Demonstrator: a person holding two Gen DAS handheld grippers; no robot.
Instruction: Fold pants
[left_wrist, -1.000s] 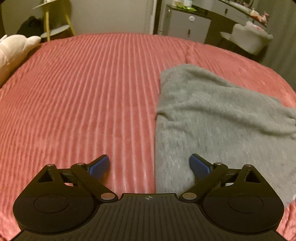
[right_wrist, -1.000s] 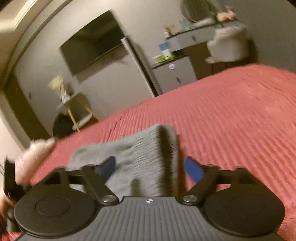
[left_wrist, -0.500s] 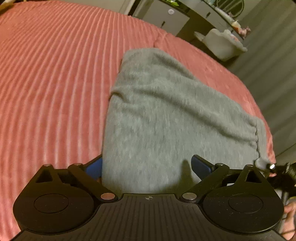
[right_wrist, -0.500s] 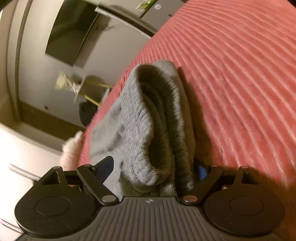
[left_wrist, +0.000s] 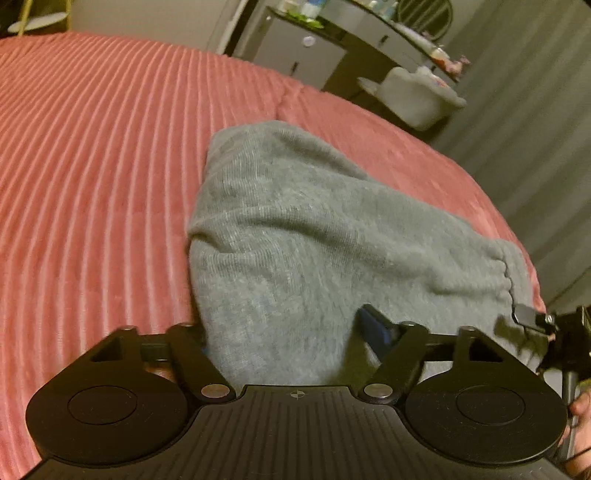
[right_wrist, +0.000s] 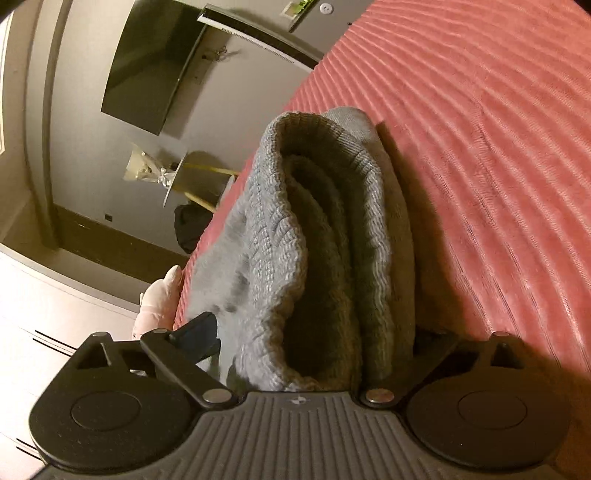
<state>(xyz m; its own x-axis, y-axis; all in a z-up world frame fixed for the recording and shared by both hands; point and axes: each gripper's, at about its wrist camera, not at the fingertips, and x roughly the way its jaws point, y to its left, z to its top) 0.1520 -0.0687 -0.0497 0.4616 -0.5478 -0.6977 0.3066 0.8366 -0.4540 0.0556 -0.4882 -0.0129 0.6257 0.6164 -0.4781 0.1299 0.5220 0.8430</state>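
Observation:
Grey knit pants (left_wrist: 314, 236) lie folded on a red ribbed bedspread (left_wrist: 92, 166). My left gripper (left_wrist: 288, 332) has its jaws around the near edge of the pants, with cloth bunched between them and the left finger hidden under the cloth. My right gripper (right_wrist: 310, 339) is rolled sideways and has its jaws around the ribbed waistband end of the pants (right_wrist: 325, 240), whose stacked layers fill the gap; its right finger is hidden behind the cloth. The right gripper also shows at the far right of the left wrist view (left_wrist: 535, 321).
A grey cabinet (left_wrist: 295, 48) and a white tub (left_wrist: 417, 96) stand beyond the far edge of the bed. A wall screen (right_wrist: 147, 74), a small side table (right_wrist: 184, 173) and a pink soft toy (right_wrist: 159, 299) show in the right wrist view.
Both grippers moved in onto the pants. The left went from beside the cloth to over its near edge. The right rolled sideways and its jaws narrowed on the waistband end.

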